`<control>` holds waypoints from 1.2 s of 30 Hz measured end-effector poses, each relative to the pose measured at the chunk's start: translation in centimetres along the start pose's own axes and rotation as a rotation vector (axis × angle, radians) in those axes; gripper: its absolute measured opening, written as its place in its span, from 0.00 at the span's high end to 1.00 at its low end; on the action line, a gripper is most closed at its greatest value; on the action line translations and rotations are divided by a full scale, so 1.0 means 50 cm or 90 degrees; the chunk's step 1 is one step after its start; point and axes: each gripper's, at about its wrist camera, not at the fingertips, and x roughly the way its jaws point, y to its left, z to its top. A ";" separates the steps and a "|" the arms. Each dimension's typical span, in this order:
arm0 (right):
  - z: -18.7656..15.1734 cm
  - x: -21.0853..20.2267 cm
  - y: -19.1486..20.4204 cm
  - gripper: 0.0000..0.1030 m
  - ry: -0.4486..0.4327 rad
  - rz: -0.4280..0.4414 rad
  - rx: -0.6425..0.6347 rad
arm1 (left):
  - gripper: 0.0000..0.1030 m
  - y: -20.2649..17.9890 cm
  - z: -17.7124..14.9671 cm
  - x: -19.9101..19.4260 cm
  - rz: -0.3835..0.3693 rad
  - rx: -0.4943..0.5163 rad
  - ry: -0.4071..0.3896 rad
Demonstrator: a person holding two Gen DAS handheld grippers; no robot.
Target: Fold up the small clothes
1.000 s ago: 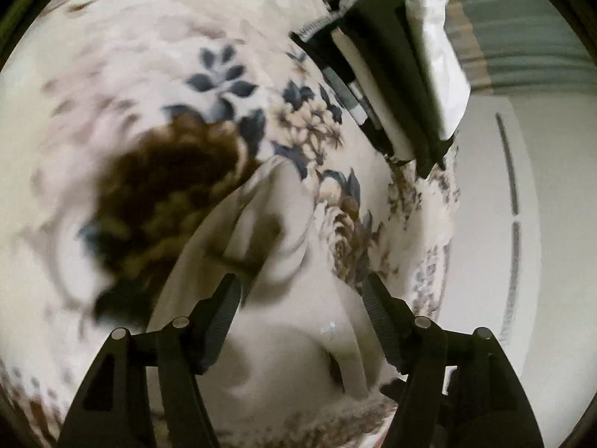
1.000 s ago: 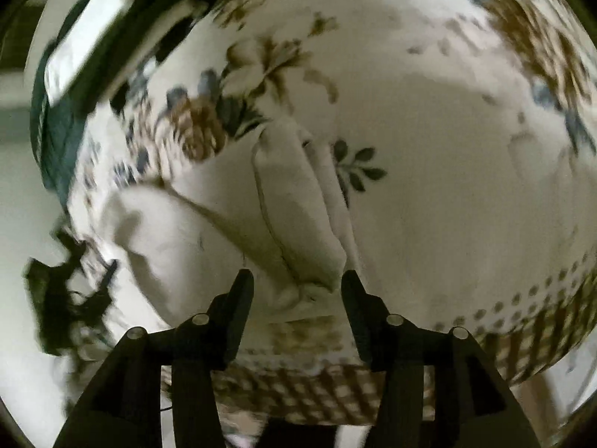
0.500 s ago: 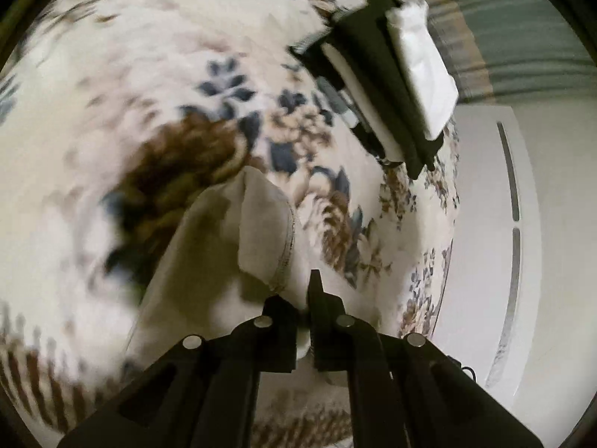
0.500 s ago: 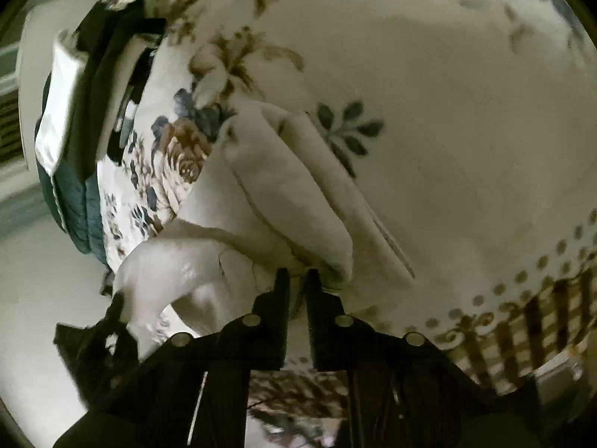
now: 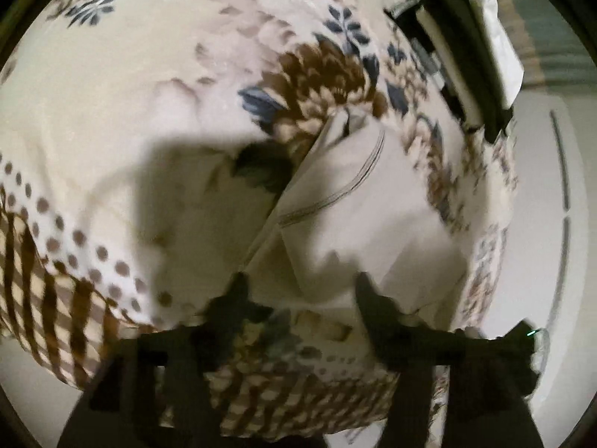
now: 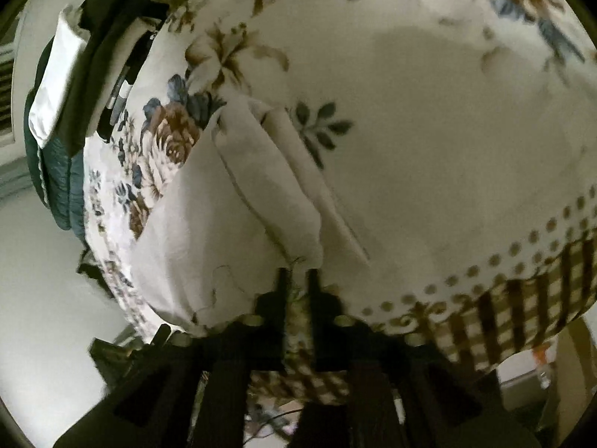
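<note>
Two claws low: left claw [image 5: 300, 291] spread, right claw [image 6: 296, 280] pinching garment [image 6: 231, 201].

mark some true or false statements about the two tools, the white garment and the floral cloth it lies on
1. The left tool is open, its fingers apart over the white garment. True.
2. The right tool is wide open and clear of the garment. False: its fingers are nearly together, pinching the garment's near edge.
3. The garment lies on a floral cloth with a checked border. True.
4. The garment is bright red. False: it is white or cream.
5. A stack of dark and white folded items sits at the cloth's far end. True.
6. The garment lies fully flat in one layer. False: folds overlap along its length.
</note>
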 end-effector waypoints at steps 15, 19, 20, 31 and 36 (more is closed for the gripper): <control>-0.033 0.014 0.011 0.96 -0.059 -0.017 0.029 | 0.96 -0.010 0.020 -0.008 -0.062 -0.037 -0.039; -0.031 -0.017 0.002 0.96 -0.055 -0.047 0.019 | 0.96 0.022 0.008 -0.008 -0.025 -0.044 -0.022; -0.028 -0.019 -0.003 0.96 -0.055 -0.059 0.019 | 0.97 0.038 0.006 -0.003 -0.018 -0.055 -0.013; -0.006 0.026 -0.013 0.52 0.011 -0.041 0.021 | 0.32 0.017 0.028 -0.006 -0.138 -0.048 -0.023; -0.007 0.062 -0.015 0.52 0.032 -0.016 0.037 | 0.66 0.003 0.047 0.078 -0.099 -0.041 0.000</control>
